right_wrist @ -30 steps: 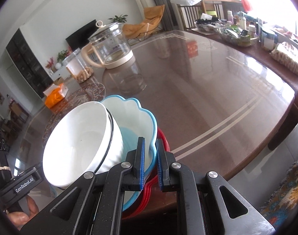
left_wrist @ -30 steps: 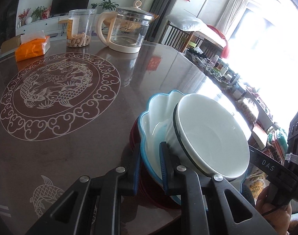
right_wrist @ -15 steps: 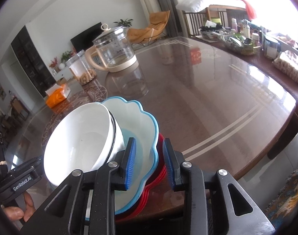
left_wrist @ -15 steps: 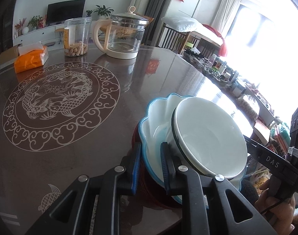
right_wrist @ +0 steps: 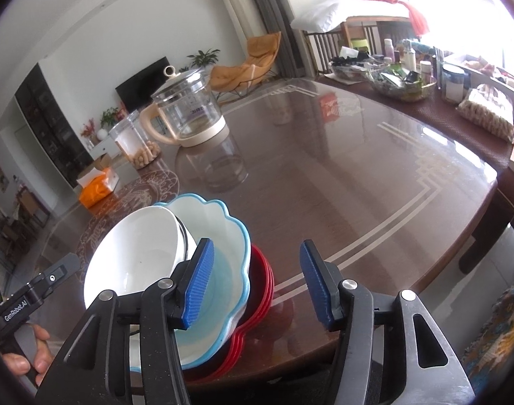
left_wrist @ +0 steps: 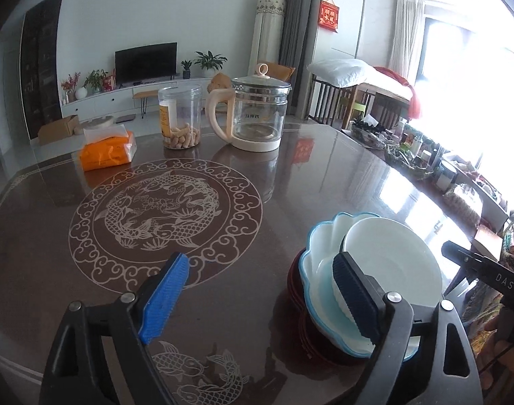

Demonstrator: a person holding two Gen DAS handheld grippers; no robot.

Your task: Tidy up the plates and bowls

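Observation:
A stack stands at the near edge of the brown table (left_wrist: 290, 182): red plates (right_wrist: 262, 276) at the bottom, a blue-rimmed scalloped bowl (right_wrist: 223, 222) on them, and a white bowl (right_wrist: 135, 256) tilted inside it. The stack also shows in the left wrist view, with the scalloped bowl (left_wrist: 319, 253) and white bowl (left_wrist: 391, 256). My left gripper (left_wrist: 260, 300) is open and empty, just left of the stack. My right gripper (right_wrist: 257, 283) is open and empty, jaws wide over the stack's right side.
A glass kettle (left_wrist: 253, 114), a jar of peanuts (left_wrist: 179, 118) and an orange tissue pack (left_wrist: 106, 150) stand at the table's far side. A side table with jars and baskets (right_wrist: 408, 77) runs along the right. A dragon medallion (left_wrist: 162, 212) marks the table's middle.
Both grippers have opened wide, letting go of the stack's rims, and drawn back. The stack stays on the table.

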